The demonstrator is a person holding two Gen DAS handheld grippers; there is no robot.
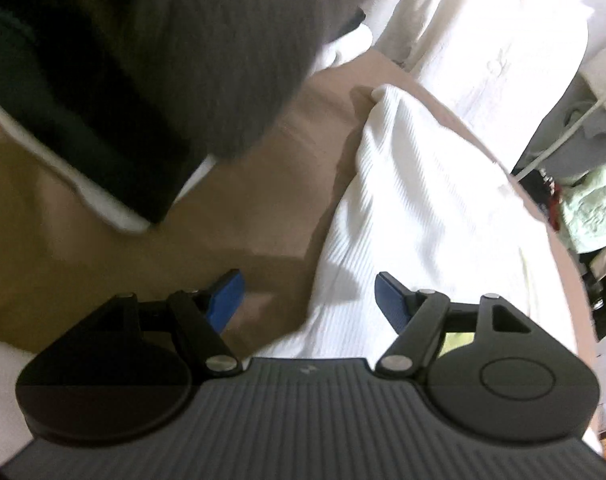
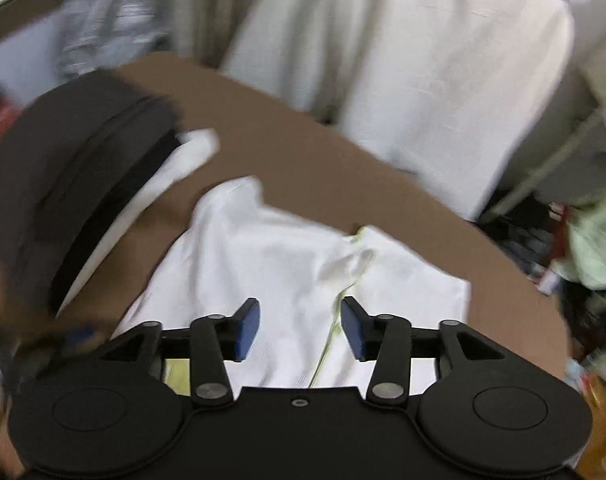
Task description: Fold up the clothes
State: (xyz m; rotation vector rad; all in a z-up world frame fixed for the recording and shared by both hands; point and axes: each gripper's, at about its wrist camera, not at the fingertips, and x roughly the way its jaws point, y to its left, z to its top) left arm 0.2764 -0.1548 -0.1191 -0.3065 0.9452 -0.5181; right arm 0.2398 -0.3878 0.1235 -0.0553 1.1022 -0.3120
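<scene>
A white ribbed garment [image 2: 287,264] with a pale yellow trim lies partly folded on the brown table [image 2: 303,160]. In the left wrist view the same white garment [image 1: 415,200] runs from the middle to the lower right. My left gripper [image 1: 309,300] hangs open just above its near edge, with nothing between the blue pads. My right gripper [image 2: 300,328] is open above the garment's middle, and nothing is held in it. A stack of folded dark grey and black clothes [image 2: 75,184] sits at the table's left, seen also as the dark stack [image 1: 123,80].
A cream cloth [image 2: 403,60] hangs beyond the table's far edge. Clutter with a pale green cloth [image 2: 595,240] lies off the table's right side. A white folded piece [image 2: 175,168] sticks out from under the dark stack.
</scene>
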